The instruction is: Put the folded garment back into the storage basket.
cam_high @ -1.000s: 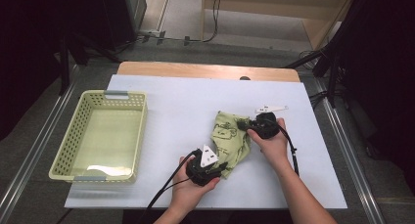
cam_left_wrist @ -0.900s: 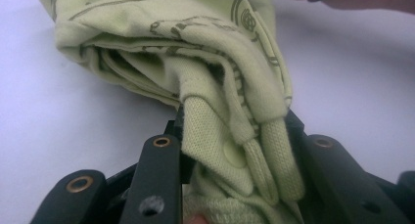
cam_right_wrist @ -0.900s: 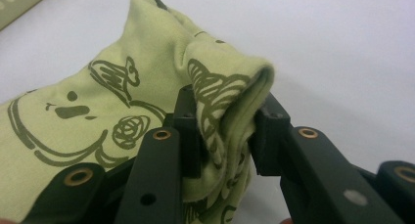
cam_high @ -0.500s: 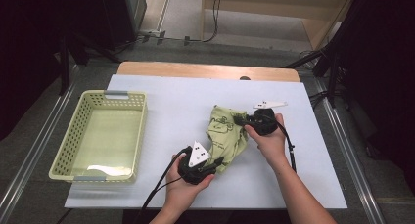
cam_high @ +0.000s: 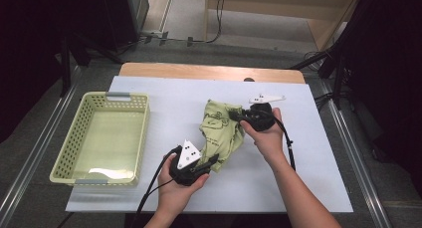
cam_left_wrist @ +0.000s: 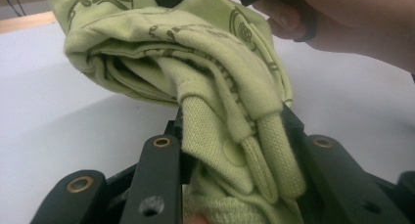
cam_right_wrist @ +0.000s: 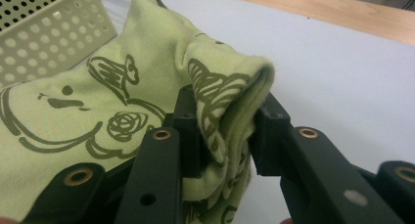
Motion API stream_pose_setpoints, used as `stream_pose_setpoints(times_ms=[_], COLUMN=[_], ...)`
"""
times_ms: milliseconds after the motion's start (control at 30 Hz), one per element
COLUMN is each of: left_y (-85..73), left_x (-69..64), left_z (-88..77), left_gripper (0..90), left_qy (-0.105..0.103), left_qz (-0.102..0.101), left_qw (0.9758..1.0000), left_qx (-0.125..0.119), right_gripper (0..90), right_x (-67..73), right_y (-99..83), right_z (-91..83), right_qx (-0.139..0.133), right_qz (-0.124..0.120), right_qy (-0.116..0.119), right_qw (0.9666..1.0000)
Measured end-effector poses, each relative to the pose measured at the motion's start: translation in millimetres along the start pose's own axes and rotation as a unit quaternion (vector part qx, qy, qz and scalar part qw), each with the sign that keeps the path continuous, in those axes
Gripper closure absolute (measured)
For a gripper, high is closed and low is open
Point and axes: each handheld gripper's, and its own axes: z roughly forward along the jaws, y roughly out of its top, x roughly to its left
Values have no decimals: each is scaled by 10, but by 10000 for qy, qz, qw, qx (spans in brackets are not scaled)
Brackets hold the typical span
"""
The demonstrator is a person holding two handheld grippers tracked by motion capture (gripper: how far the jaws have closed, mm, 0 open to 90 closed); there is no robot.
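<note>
**Both grippers lifted with the garment since the earlier frame**

Left gripper point(cam_high: 205, 164) and right gripper point(cam_high: 238, 117) have risen, stretching the green printed garment point(cam_high: 219, 131) between them above the white table point(cam_high: 308, 183). Each pair of jaws is clenched on a bunched fold of the cloth point(cam_left_wrist: 230, 136) point(cam_right_wrist: 222, 111). At the table's left stands the pale green basket point(cam_high: 64, 153), well apart from the garment.

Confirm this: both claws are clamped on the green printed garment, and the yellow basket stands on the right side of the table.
Not quite. The left claw and the right claw do each grip the green printed garment, but the yellow basket stands on the left side of the table, apart from the garment. The high view shows it.
</note>
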Motion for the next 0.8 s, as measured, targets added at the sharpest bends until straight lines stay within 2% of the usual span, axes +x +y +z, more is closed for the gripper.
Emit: stream_pose_setpoints(times_ms=[267,800], left_y=[75,96], left_x=[116,357], left_z=[-203,-619], left_gripper=[653,652], left_qy=[155,493], left_qz=[-19,-171], left_qw=[9999,9985], left_qx=[-65,-175], right_gripper=[671,671], right_x=[141,516], right_y=[153,466], right_z=[105,338], right_qx=[-86,-147], right_qz=[2,-258], right_qy=[148,374], right_qw=[9999,9989])
